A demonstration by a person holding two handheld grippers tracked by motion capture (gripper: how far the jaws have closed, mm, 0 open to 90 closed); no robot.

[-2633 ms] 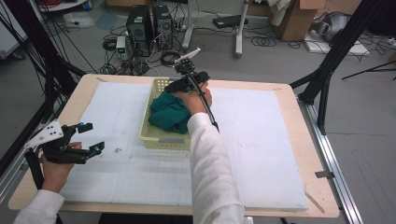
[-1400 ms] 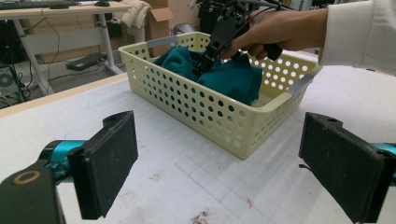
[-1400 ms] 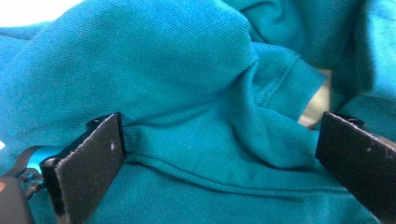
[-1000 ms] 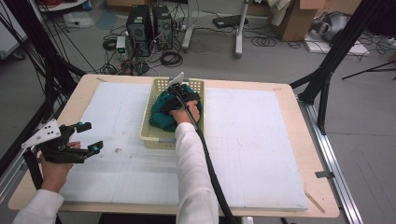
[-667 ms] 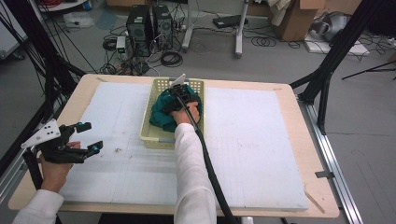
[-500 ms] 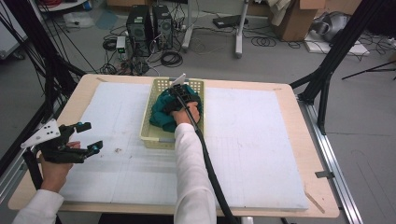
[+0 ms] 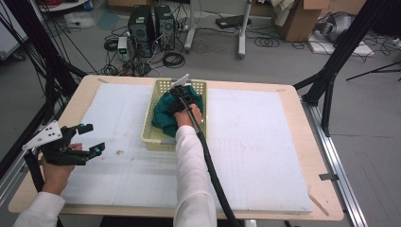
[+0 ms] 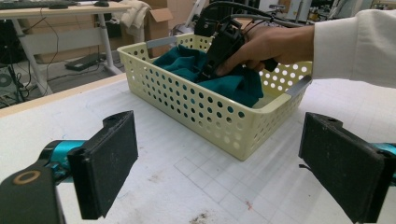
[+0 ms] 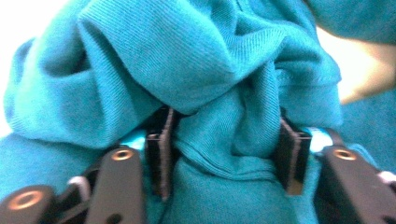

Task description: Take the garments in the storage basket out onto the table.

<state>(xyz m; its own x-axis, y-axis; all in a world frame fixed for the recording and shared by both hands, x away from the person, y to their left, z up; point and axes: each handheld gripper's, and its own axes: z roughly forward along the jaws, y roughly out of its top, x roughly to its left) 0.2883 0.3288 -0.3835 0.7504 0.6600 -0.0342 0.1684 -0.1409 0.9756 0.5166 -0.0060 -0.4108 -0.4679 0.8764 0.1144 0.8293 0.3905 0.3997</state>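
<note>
Table (image 7: 283,142), covered by a white gridded mat (image 7: 265,156) that leaves only a wooden margin along its edges. A pale yellow perforated basket (image 7: 153,137) stands on the mat near the table's far edge, slightly left of centre. A teal cloth (image 7: 163,113), crumpled, lies inside the basket and rises above its rim. The right gripper (image 7: 182,99) is lowered into the basket from the near side; its jaws have just been closing, and in the right gripper view a bunched fold of the teal cloth (image 9: 224,116) sits between them with both pads pressing on it. The left gripper (image 7: 87,139) is held above the mat near the table's left edge, well apart from the basket, its jaws spread wide with nothing between them.
</note>
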